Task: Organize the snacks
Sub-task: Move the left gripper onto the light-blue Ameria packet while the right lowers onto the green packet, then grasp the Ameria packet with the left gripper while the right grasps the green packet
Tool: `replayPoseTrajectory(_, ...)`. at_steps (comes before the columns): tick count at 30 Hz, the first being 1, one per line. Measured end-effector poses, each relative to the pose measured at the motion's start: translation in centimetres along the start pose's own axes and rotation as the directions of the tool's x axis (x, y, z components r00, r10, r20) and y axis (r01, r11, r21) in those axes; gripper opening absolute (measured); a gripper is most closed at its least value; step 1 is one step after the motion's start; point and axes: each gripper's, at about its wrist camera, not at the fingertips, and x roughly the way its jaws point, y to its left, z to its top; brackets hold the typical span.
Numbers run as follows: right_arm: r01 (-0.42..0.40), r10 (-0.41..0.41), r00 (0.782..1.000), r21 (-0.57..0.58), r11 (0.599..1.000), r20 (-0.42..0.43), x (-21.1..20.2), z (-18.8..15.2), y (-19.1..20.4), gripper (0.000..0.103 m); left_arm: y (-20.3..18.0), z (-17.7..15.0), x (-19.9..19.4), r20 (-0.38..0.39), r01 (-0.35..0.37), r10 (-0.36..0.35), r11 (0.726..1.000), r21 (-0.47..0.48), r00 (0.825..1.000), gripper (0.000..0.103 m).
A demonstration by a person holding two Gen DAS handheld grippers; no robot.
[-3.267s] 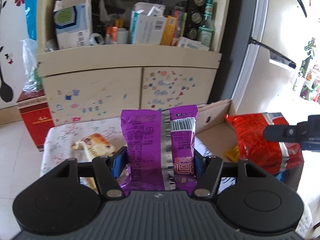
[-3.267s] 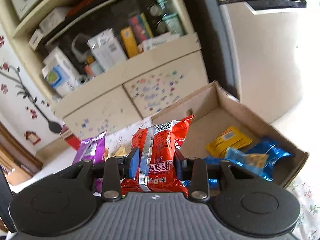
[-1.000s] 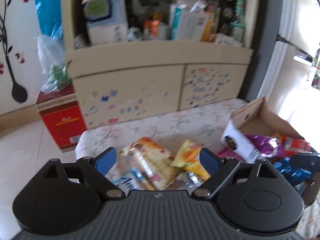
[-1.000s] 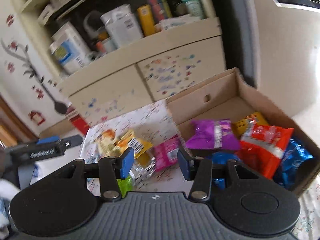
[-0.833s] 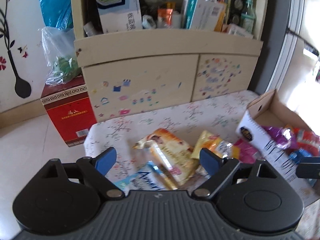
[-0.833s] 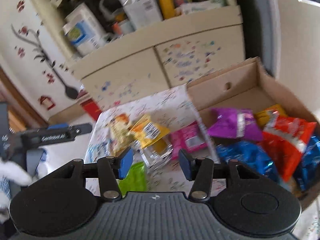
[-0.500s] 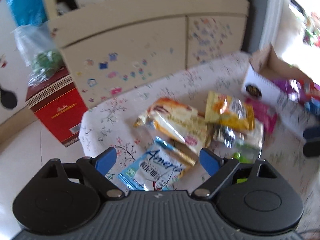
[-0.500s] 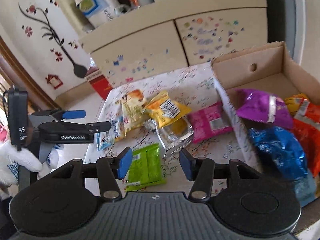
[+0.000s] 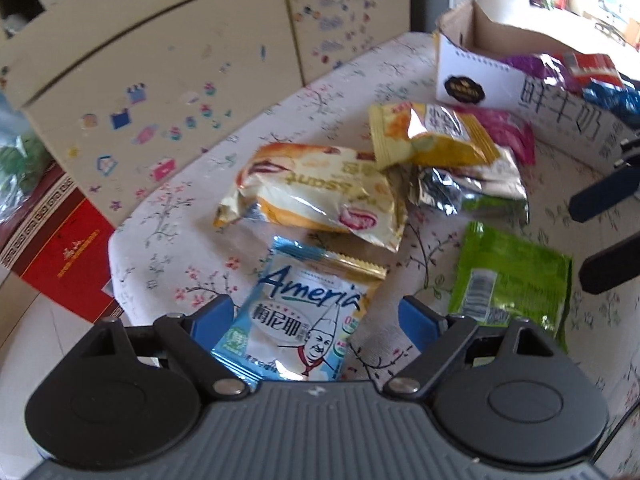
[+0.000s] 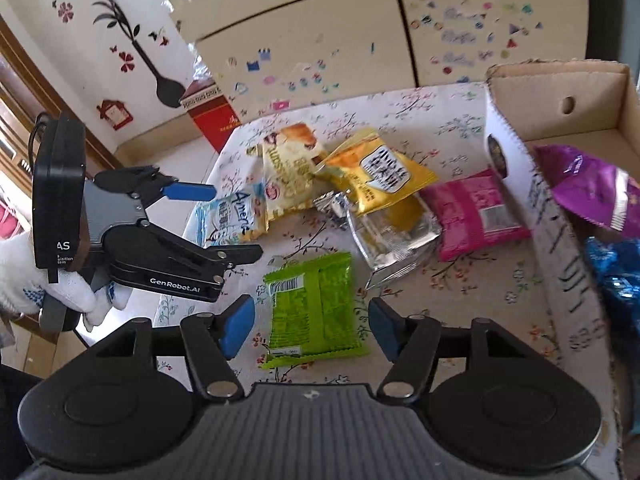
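Note:
Snack packets lie on the floral tablecloth (image 9: 168, 240). My left gripper (image 9: 316, 316) is open, its fingers either side of the blue-white Ameria packet (image 9: 300, 320), which also shows in the right wrist view (image 10: 232, 220). My right gripper (image 10: 310, 326) is open over the green packet (image 10: 312, 308), seen too in the left wrist view (image 9: 512, 280). A croissant bag (image 9: 316, 192), a yellow packet (image 9: 428, 136), a clear silvery packet (image 10: 392, 240) and a pink packet (image 10: 480, 212) lie beyond. The cardboard box (image 10: 560, 92) at right holds a purple bag (image 10: 592, 188) and blue bags (image 10: 616, 268).
A cream cupboard (image 9: 180, 60) with stickers stands behind the table. A red box (image 9: 60, 252) sits on the floor at left. The table edge drops off at left. The left gripper (image 10: 224, 220) and a gloved hand (image 10: 72, 292) show in the right wrist view.
Both grippers let go of the purple and red bags into the box, swung left and came down. The left now brackets the Ameria packet, the right the green packet.

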Motion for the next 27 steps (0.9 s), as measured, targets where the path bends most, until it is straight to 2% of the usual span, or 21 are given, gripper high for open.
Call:
replayPoseTrajectory(13,0.026,-0.030,0.998,-0.076,0.997,-0.049,2.7,-0.6,1.1,0.076,1.2,-0.3,0.6,0.022,0.062,-0.061,0.997,-0.039,0.998,0.089)
replayPoseTrajectory(17,0.041,-0.048,0.997,-0.130,0.991,-0.052,3.3,-0.9,2.1,0.078,1.1,-0.4,0.6,0.018,0.095,-0.095,0.994,-0.048,0.995,0.083)
replayPoseTrajectory(22,0.094,-0.101,0.994,-0.197,0.976,-0.028,3.8,-1.2,3.0,0.078,0.8,-0.3,0.4,0.012,0.099,-0.099,0.993,-0.062,0.995,0.078)
replayPoseTrajectory(24,0.111,-0.118,0.993,-0.215,0.970,-0.022,3.9,-1.4,3.2,0.077,0.7,-0.2,0.4,0.011,0.093,-0.093,0.994,-0.062,0.996,0.078)
replayPoseTrajectory(27,0.147,-0.155,0.988,-0.262,0.954,-0.012,4.0,-1.6,3.7,0.067,0.5,-0.2,0.3,0.011,0.092,-0.091,0.994,-0.064,0.996,0.075)
